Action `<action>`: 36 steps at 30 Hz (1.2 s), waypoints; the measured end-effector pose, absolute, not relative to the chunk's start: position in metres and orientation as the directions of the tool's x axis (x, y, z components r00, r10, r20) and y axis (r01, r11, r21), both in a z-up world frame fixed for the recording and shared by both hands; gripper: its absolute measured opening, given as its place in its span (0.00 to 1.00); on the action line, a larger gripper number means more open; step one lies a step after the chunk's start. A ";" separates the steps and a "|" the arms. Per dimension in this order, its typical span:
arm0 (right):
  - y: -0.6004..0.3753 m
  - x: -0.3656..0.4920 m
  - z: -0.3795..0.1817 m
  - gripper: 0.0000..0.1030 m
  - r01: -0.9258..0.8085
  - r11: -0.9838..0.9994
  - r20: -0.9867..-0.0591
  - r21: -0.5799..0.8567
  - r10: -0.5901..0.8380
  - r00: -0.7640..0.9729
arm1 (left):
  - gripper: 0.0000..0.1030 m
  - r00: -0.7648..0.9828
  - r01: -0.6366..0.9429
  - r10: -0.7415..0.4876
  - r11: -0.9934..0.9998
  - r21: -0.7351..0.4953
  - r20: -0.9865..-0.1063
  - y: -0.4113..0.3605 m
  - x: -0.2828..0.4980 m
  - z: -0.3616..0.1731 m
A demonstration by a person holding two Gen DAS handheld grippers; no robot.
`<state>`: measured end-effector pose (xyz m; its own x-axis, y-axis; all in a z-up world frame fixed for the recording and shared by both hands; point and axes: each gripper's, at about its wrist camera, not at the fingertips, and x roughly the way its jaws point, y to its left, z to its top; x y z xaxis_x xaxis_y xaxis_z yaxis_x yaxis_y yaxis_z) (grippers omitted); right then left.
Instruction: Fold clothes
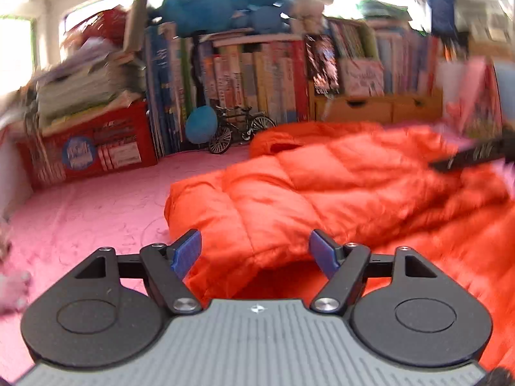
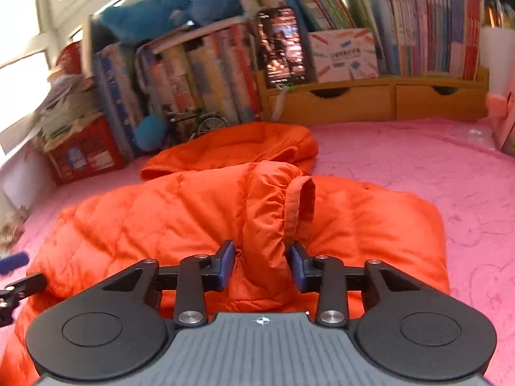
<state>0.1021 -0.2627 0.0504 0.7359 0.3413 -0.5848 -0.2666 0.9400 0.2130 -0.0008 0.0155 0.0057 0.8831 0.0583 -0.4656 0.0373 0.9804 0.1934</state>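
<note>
- On the pink cloth-covered surface (image 2: 402,167): puffy orange quilted down jacket (image 2: 180,212) lies spread, hood toward books.
- Right claw (image 2: 261,265) pinches sleeve cuff fold; left claw (image 1: 256,252) open w/ nothing between, over hem.
- Likely light, soft, slippery; grab bunched edges, not flat panels.
</note>
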 end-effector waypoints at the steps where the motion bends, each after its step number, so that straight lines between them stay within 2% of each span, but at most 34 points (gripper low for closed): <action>1: -0.263 0.098 0.052 0.35 -0.264 0.943 -0.586 0.202 0.333 0.739 | 0.73 0.880 0.012 0.092 0.977 0.215 -0.466 0.017 0.003 0.003; 3: -0.265 0.090 0.050 0.31 -0.245 0.953 -0.594 0.177 0.301 0.746 | 0.73 0.878 -0.030 0.117 0.981 0.191 -0.464 0.024 0.007 0.005; 6: -0.271 0.079 0.047 0.28 -0.218 0.958 -0.608 0.184 0.285 0.741 | 0.72 0.900 -0.040 0.050 0.999 0.034 -0.433 0.041 0.004 0.021; 8: -0.271 0.075 0.045 0.26 -0.219 0.959 -0.610 0.178 0.282 0.741 | 0.72 0.935 0.008 -0.010 1.000 -0.007 -0.355 0.043 -0.003 0.033; 9: -0.270 0.073 0.045 0.26 -0.220 0.960 -0.609 0.172 0.279 0.742 | 0.78 0.950 0.038 -0.042 0.999 -0.019 -0.308 0.043 -0.006 0.040; 10: -0.269 0.070 0.045 0.24 -0.218 0.961 -0.608 0.169 0.276 0.744 | 0.83 0.959 0.046 -0.051 0.999 -0.024 -0.280 0.044 -0.006 0.044; 12: -0.270 0.067 0.046 0.20 -0.214 0.961 -0.607 0.175 0.277 0.745 | 0.83 0.969 0.029 -0.034 0.999 -0.024 -0.246 0.044 0.002 0.050; 17: -0.278 0.055 0.053 0.15 -0.225 0.950 -0.606 0.216 0.311 0.732 | 0.83 0.964 -0.034 0.042 0.999 0.036 -0.262 0.038 0.040 0.040; 21: -0.285 0.046 0.058 0.15 -0.242 0.937 -0.617 0.253 0.349 0.705 | 0.78 0.940 -0.072 0.087 0.996 0.059 -0.331 0.038 0.070 0.021; 22: -0.284 0.044 0.060 0.17 -0.254 0.940 -0.621 0.226 0.340 0.706 | 0.71 0.938 -0.081 0.090 0.996 0.041 -0.334 0.041 0.070 0.018; 24: -0.280 0.038 0.065 0.21 -0.277 0.948 -0.620 0.159 0.314 0.719 | 0.68 0.946 -0.088 0.079 0.996 -0.014 -0.313 0.048 0.063 0.016; 27: -0.263 0.023 0.083 0.40 -0.295 0.955 -0.560 -0.025 0.231 0.796 | 0.68 0.959 -0.074 0.061 0.997 -0.035 -0.276 0.056 0.058 0.019; 29: -0.250 0.015 0.097 0.58 -0.308 0.946 -0.495 -0.101 0.221 0.840 | 0.68 0.947 -0.077 0.070 0.997 -0.012 -0.313 0.055 0.066 0.014; 32: -0.221 0.019 0.112 0.71 -0.359 0.929 -0.412 -0.090 0.293 0.863 | 0.68 0.902 -0.063 0.047 0.998 -0.024 -0.430 0.054 0.084 0.000; 34: -0.196 0.030 0.111 0.71 -0.398 0.915 -0.396 -0.065 0.343 0.852 | 0.69 0.884 -0.066 0.047 0.998 -0.023 -0.466 0.054 0.089 -0.002; 36: -0.163 0.047 0.104 0.70 -0.429 0.898 -0.414 -0.104 0.353 0.839 | 0.69 0.877 -0.063 0.039 0.997 -0.033 -0.478 0.056 0.090 -0.004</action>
<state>0.0465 -0.1632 0.1037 0.8391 0.3525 -0.4143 -0.4285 0.8975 -0.1041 0.0901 0.0562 -0.0041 0.8774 0.0393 -0.4781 -0.0628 0.9975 -0.0333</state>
